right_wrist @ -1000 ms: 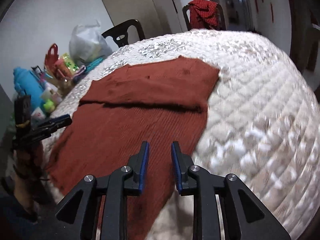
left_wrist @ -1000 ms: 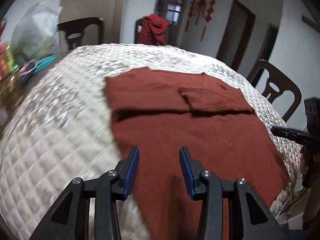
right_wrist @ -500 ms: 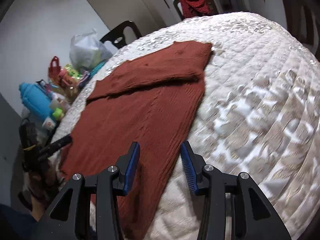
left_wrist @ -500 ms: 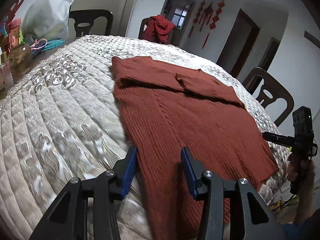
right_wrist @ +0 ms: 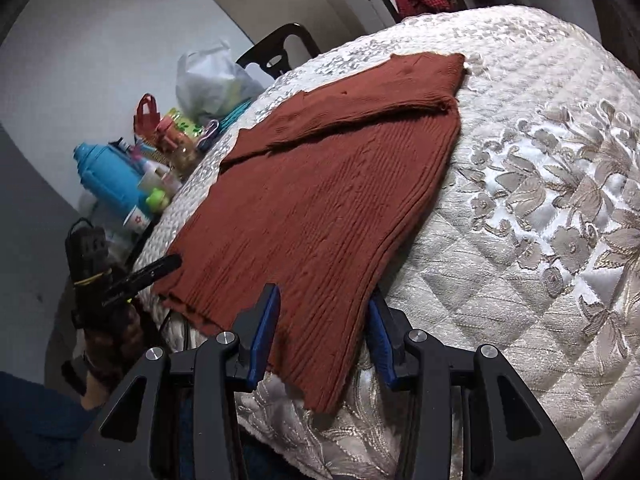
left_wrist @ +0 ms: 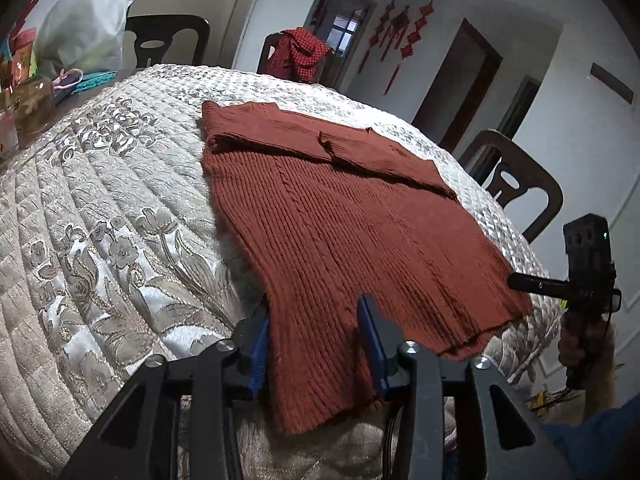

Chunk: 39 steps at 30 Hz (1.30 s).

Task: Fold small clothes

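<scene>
Left tool [left_wrist: 316, 340]: jaws closing, astride the sweater's [left_wrist: 344, 216] near left hem corner, pads not yet pressing.
Sweater: flat on the quilted desk [left_wrist: 120, 216], sleeves folded across, hem at the near edge.
Right tool [right_wrist: 322, 328]: jaws apart, astride the near right hem corner.

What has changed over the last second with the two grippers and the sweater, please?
Both grippers came down to the sweater's near hem: the left gripper now straddles its left corner, jaws closing, and the right gripper has opened around its right corner. Neither grips yet. The sweater stays flat, sleeves folded in.
</scene>
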Tool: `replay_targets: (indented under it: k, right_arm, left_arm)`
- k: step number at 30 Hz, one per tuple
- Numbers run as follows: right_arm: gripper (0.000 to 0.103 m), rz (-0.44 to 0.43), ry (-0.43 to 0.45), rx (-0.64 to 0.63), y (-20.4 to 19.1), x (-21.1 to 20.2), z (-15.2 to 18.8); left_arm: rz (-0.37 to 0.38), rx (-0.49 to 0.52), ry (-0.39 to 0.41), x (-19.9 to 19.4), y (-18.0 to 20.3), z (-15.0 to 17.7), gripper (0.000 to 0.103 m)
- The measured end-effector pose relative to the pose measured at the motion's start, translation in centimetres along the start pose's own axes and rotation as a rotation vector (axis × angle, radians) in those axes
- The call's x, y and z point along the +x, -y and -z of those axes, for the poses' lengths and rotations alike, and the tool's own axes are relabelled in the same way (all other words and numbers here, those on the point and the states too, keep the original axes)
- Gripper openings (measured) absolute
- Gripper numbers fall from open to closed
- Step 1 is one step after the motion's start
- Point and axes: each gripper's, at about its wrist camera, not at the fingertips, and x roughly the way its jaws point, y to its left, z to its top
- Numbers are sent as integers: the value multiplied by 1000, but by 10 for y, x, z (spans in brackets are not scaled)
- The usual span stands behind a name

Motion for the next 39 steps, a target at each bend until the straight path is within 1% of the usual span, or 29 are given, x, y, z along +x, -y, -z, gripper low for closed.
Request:
replay_targets:
  k: [2,3,4,5,6,7,8,10,13,20,26,30,33,37,39]
  right_arm:
    - [39,14,4,-6,-1,0,1]
    - [34,14,3,-1,1,1,0]
    - [27,15,5,4,2,1,0]
    - [23,18,7,11,5,2,0]
    - [15,22,7,14,6,3,0]
    - [9,27,6,16,7,4,-1]
    - [8,26,7,16,8,4,-1]
    - [8,16,10,24,9,4,-1]
    - [7,-14,29,42,11,-4,-1]
    - [7,-104,161,7,-1,-48,-11]
    - [7,-150,231,-22,-11,-66,-19]
    - [7,-167,259,-11,-10,-69,-27]
    - [7,-189,291,10,-6,-67,-43]
    - [7,-197,317,33,4,-58,-77]
    - [7,-196,315,48,10,-48,-99]
  left_arm:
    - [-2,5,-6,-1,-1,1,32]
    - [-4,1,-6,-1,-2,0,29]
    - [-6,-8,-5,-1,-4,1,23]
    - [-7,-19,-5,-1,-6,1,17]
    - [-5,-31,-4,-1,-8,1,15]
    - [-1,-43,-3,-1,-10,1,11]
    - [3,-51,-3,-1,-11,0,8]
    - [13,-52,9,-4,-12,-1,7]
    - [51,-57,61,-18,-13,-6,7]
    - [102,-48,221,-63,-11,-26,7]
    - [149,-63,296,-78,-9,-35,7]
    - [176,-94,337,-76,-14,-49,7]
    - [171,-118,352,-69,-22,-65,7]
    - [155,-145,344,-50,-35,-96,7]
    - [155,-168,324,-33,-43,-117,7]
